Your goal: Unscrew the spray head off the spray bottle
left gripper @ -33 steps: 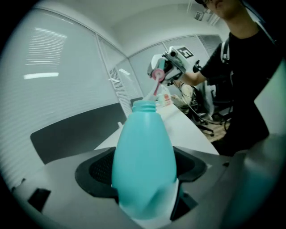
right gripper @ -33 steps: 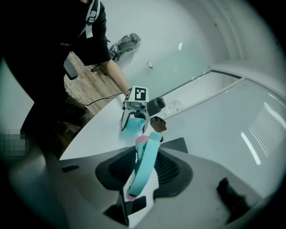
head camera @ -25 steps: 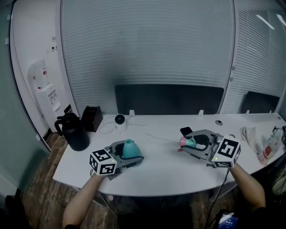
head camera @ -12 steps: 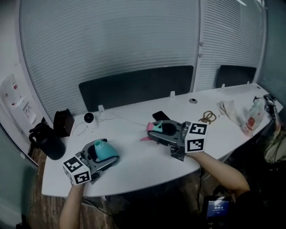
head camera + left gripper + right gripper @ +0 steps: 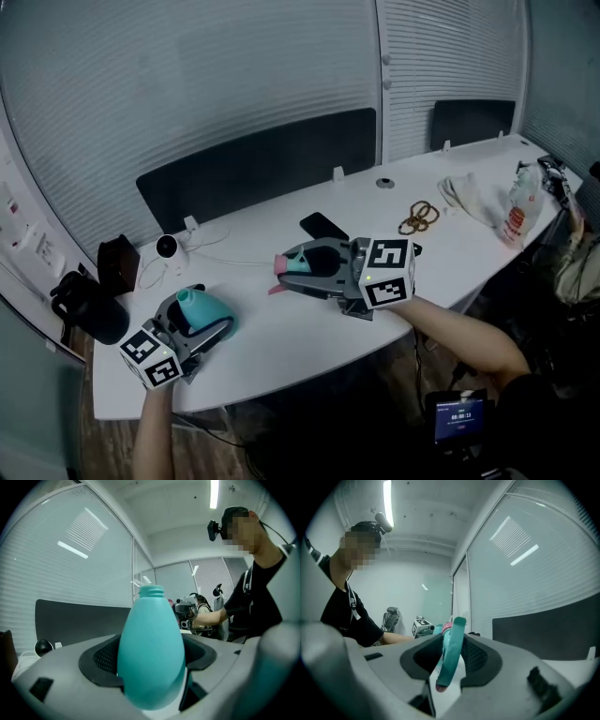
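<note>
A teal spray bottle (image 5: 201, 309) without its head stands in my left gripper (image 5: 208, 317), which is shut on its body near the table's left front. Its open threaded neck (image 5: 152, 591) points up and away in the left gripper view. The teal and pink spray head (image 5: 287, 265) is off the bottle and held over the middle of the table by my right gripper (image 5: 298, 268), shut on it. In the right gripper view the spray head (image 5: 452, 651) stands on edge between the dark pads. The two grippers are apart.
The white table (image 5: 281, 328) carries a black jug (image 5: 84, 309), a black box (image 5: 117, 262) and a round white camera (image 5: 167, 247) at the left. Further right lie a phone (image 5: 323, 226), brown rings (image 5: 417, 217), a cloth (image 5: 473, 197) and a plastic bag (image 5: 522, 208). Dark chairs (image 5: 253, 173) stand behind.
The head view has swung round, so the table now lies on a slant. The right gripper with the spray head sits nearer the left gripper. Both grips are unchanged.
</note>
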